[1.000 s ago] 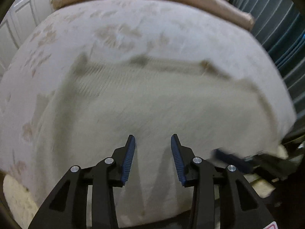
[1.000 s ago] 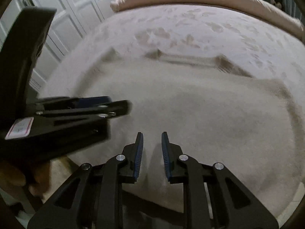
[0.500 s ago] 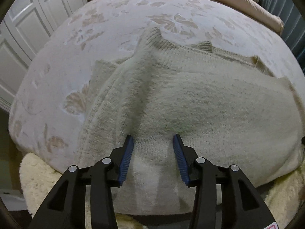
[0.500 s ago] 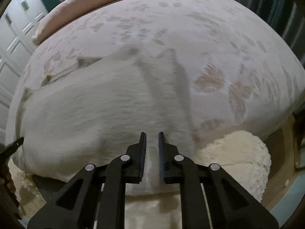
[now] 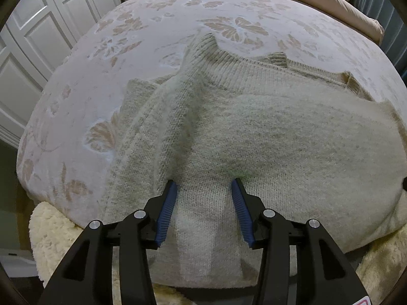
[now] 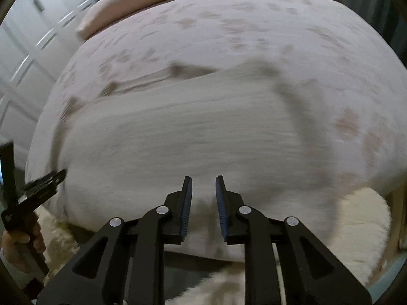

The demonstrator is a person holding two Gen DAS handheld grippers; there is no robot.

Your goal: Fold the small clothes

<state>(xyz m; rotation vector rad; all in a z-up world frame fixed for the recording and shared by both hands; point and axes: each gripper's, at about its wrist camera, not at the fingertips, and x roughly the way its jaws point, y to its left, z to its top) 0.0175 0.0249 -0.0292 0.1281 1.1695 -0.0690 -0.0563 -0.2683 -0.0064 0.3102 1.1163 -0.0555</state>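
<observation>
Left wrist view: the cream knitted wool sweater (image 5: 254, 137) lies spread on the bed (image 5: 106, 81) beneath the left tongs (image 5: 204, 186), parted, gripping nothing. The right tongs (image 6: 203, 181) are opening, empty, over it.

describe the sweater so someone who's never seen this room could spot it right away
Find the bed under its pale cover printed with tan butterflies. The sweater lies across the near end of it, its ribbed collar towards the pillows. It is the only fuzzy cream knit there, and no pattern is visible on it, unlike the cover.
</observation>
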